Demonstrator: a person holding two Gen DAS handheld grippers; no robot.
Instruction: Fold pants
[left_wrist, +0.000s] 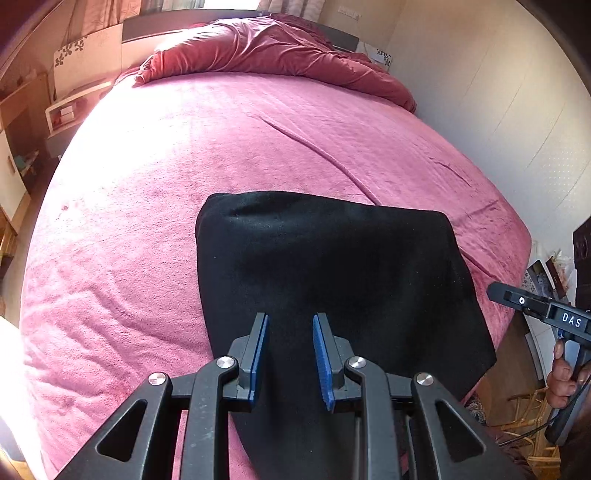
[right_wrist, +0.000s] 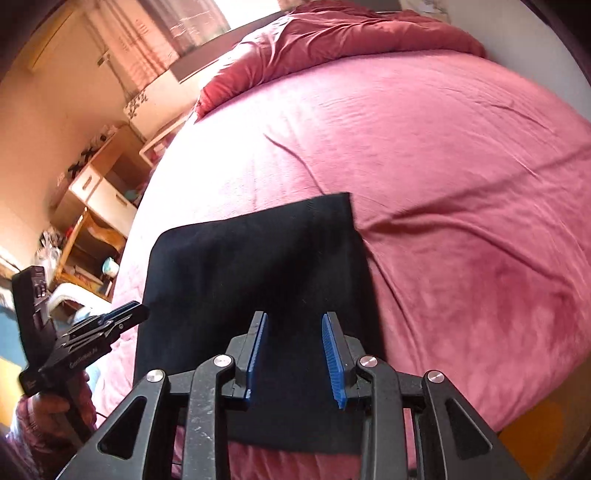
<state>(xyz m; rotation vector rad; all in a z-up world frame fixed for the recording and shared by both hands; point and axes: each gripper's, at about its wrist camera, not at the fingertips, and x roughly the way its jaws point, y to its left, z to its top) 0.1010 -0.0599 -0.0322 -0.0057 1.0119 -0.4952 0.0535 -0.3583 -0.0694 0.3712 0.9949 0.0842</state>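
so, left tool (left_wrist: 290, 356): jaws are standing a little apart, gripping nothing, hovering over the near part of the pants (left_wrist: 332, 280).
right tool (right_wrist: 295, 360): jaws are standing slightly parted with nothing between the pads, hanging above the pants' near edge.
pants: lying on the bed (left_wrist: 147, 206) near its foot, below and ahead of both tools.
look: black, folded into a compact, flat rectangle, edges lying mostly straight.

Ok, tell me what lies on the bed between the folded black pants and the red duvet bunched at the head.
Nothing: between the pants and the duvet there is only bare pink bedcover, creased in places. Both wrist views show it.
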